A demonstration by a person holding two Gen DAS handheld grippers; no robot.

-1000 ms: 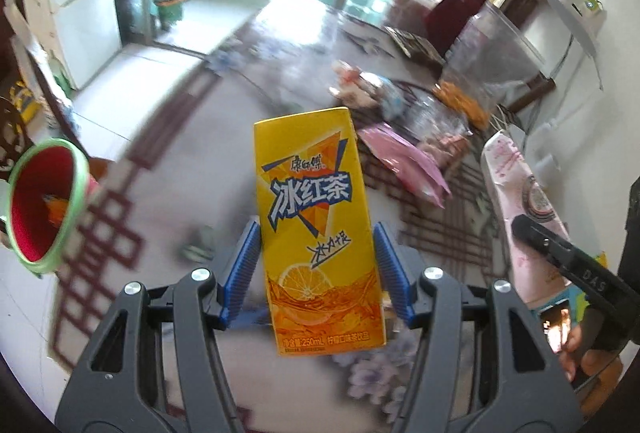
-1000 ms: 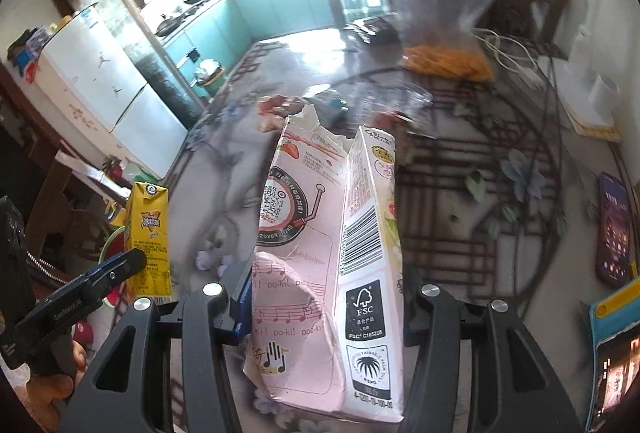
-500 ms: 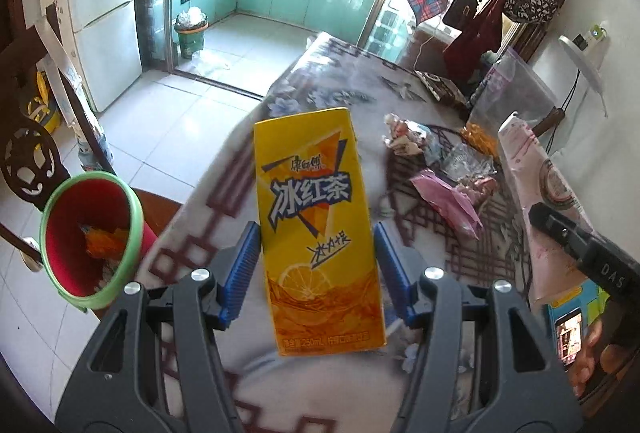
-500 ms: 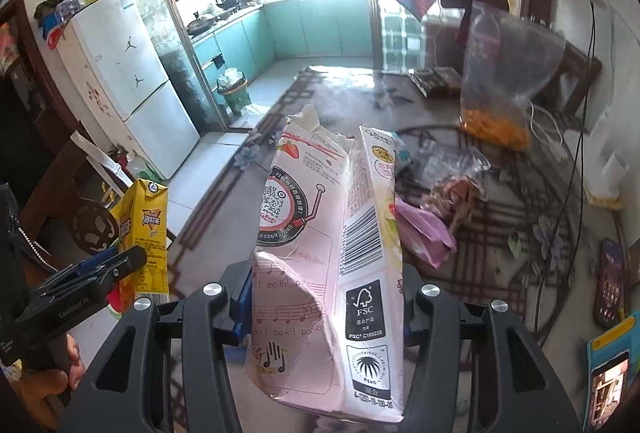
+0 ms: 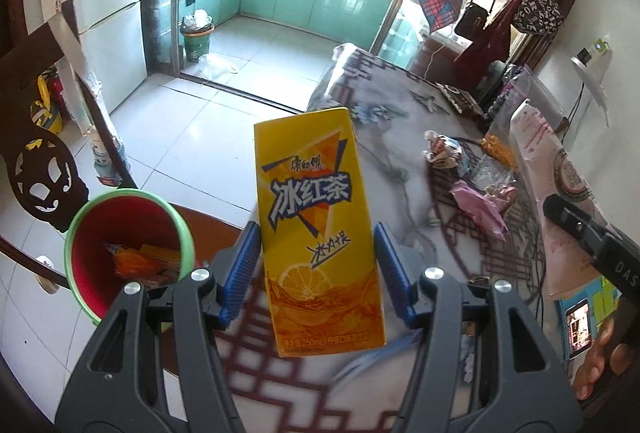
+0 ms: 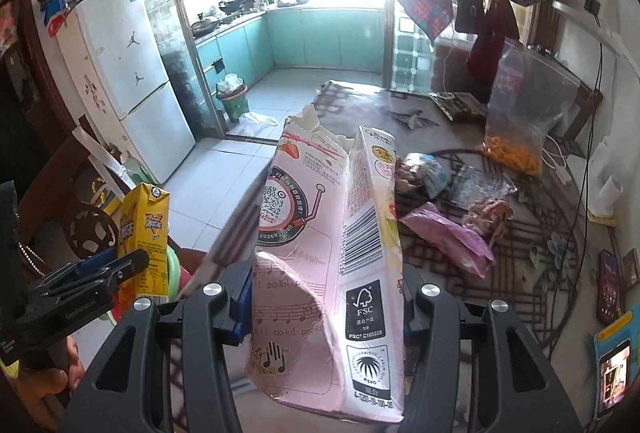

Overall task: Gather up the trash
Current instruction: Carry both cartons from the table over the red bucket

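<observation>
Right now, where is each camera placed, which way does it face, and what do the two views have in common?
Left wrist: sits behind the left tongs, looking down along them at the yellow tea carton and red bin; a hand shows at right.
Right wrist: sits behind the right tongs, facing the pink carton and table; a hand shows at left.
Shared: both cartons, pink wrapper, kitchen.

White fridge (image 6: 132,73); phone (image 6: 608,285) on table (image 6: 540,273).
</observation>
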